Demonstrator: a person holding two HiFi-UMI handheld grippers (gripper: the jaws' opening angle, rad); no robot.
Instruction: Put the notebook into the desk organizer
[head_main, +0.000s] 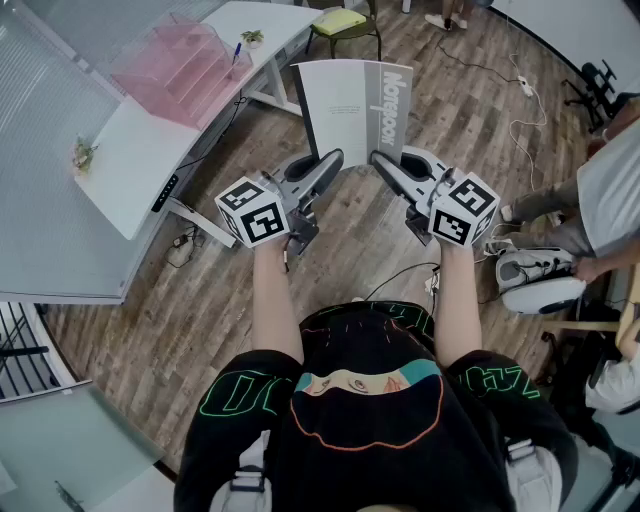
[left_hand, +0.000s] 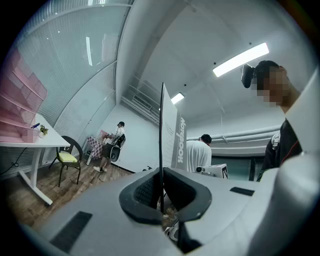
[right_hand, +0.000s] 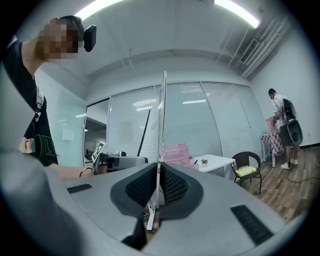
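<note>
Desk organizer (head_main: 183, 68) on table (head_main: 120, 165), left of the notebook (head_main: 350, 105).

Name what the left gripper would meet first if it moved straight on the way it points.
The left gripper is shut on the notebook, so that comes first. Beyond it the way looks free, though depth is unclear.

On the white counter (head_main: 130, 170), upper left in the head view: a pink translucent desk organizer (head_main: 180, 65) near the middle, a small potted plant (head_main: 252, 38) just beyond it, a second small plant (head_main: 84, 153) toward the near end. On the wooden floor (head_main: 350, 250): a chair (head_main: 345, 25) with a yellow cushion beside the counter's far end, loose cables (head_main: 515, 130) and a power strip (head_main: 523, 86) off to the right.
</note>
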